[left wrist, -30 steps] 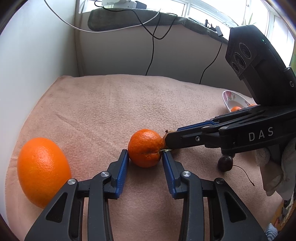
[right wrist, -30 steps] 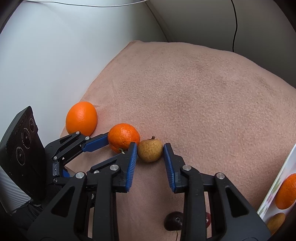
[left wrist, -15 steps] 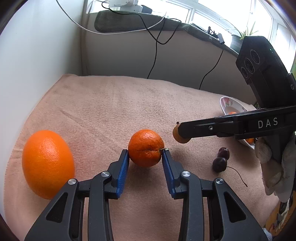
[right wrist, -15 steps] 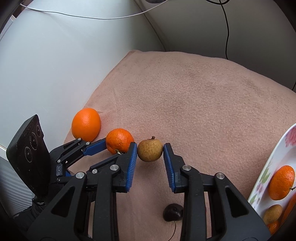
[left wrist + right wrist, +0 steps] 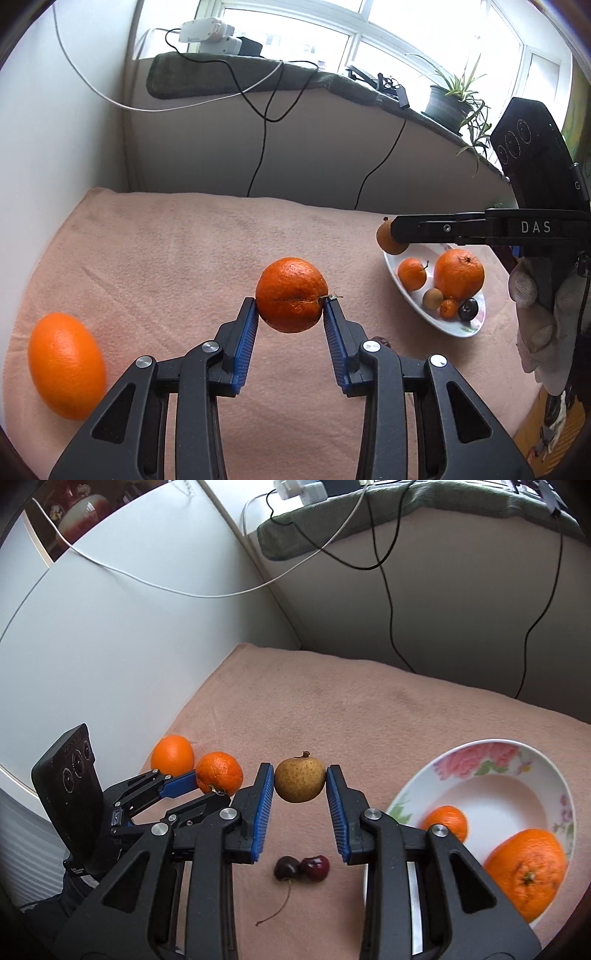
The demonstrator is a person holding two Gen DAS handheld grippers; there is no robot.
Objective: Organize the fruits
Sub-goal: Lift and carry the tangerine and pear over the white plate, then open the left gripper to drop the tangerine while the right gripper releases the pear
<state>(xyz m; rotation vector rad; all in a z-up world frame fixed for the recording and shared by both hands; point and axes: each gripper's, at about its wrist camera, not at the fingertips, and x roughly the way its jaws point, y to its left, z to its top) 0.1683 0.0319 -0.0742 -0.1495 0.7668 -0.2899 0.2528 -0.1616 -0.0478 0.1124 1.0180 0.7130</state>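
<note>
My left gripper (image 5: 291, 306) is shut on a mandarin (image 5: 291, 294) and holds it above the pink blanket (image 5: 166, 251). My right gripper (image 5: 300, 780) is shut on a small brown pear (image 5: 300, 779), also lifted off the blanket. In the left wrist view the right gripper (image 5: 393, 240) holds that pear (image 5: 388, 242) over the far rim of the flowered bowl (image 5: 397, 277). The bowl (image 5: 491, 764) holds a large orange (image 5: 526, 871), a mandarin (image 5: 448, 821) and some smaller fruits. A big orange (image 5: 66, 365) lies on the blanket at the left. Two dark cherries (image 5: 303, 867) lie below the right gripper.
A white wall (image 5: 55, 147) borders the blanket on the left. Behind it runs a low wall with black cables (image 5: 264, 122) hanging down. A potted plant (image 5: 452, 99) stands on the sill. A gloved hand (image 5: 535, 314) holds the right gripper.
Both grippers have risen off the blanket with their fruit. The right gripper has carried the pear to the right, toward the bowl, and the bowl has come into fuller view.
</note>
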